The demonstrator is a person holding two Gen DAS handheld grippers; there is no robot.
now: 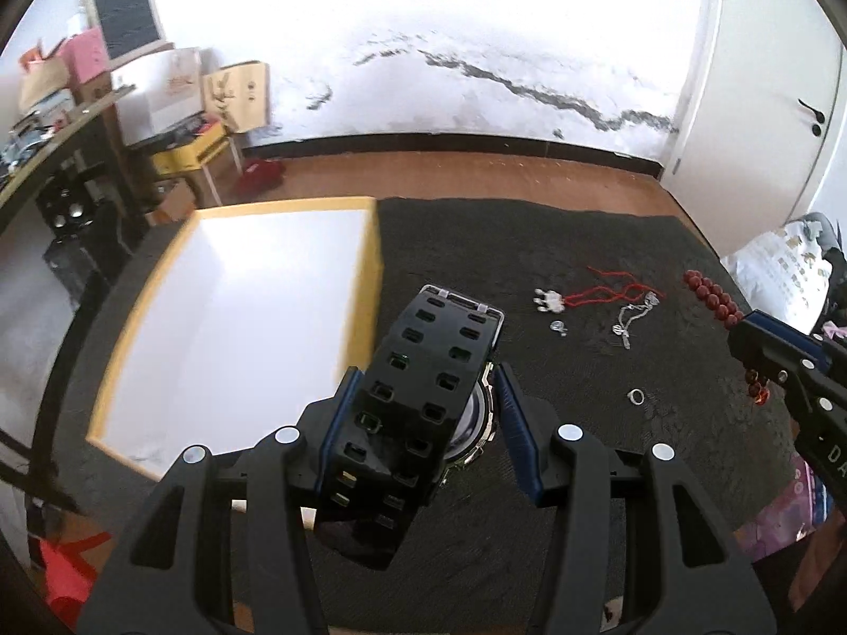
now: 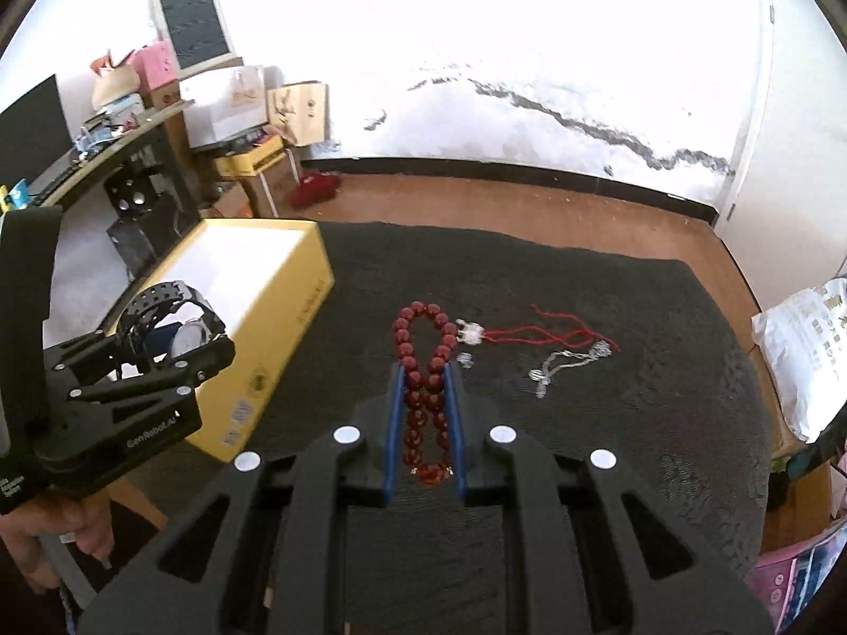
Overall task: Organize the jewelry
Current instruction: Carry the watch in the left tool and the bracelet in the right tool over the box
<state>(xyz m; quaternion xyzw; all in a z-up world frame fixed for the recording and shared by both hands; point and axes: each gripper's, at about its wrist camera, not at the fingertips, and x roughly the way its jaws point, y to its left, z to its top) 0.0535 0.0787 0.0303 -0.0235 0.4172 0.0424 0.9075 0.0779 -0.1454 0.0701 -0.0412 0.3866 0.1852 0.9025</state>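
The left gripper (image 1: 423,423) is clamping a chunky black resin wristwatch with a perforated strap (image 1: 423,402) between its blue pads, holding it clear of the dark textured mat (image 1: 529,243). The right gripper (image 2: 426,413) is pinched nearly together on a loop of dark red round beads (image 2: 423,360), which is also hanging in the air.

Both pieces appear bound for the open yellow cardboard box with a white interior (image 1: 238,307) at the mat's left edge. To do this well, each gripper should probably be carried over the box walls before lowering, one at a time so the two tools are not crowding each other, and released only once the item is resting on the floor.

The watch's strap is curling up and away from the left wrist camera, its long axis running roughly along the fingers, its silver-rimmed face turned toward the right pad. The bead loop is stretching forward past the right fingertips, with its long axis lined up with the fingers.

A red cord with a white charm (image 1: 582,296), a silver chain (image 1: 630,317) and a small ring (image 1: 637,397) are lying on the mat.
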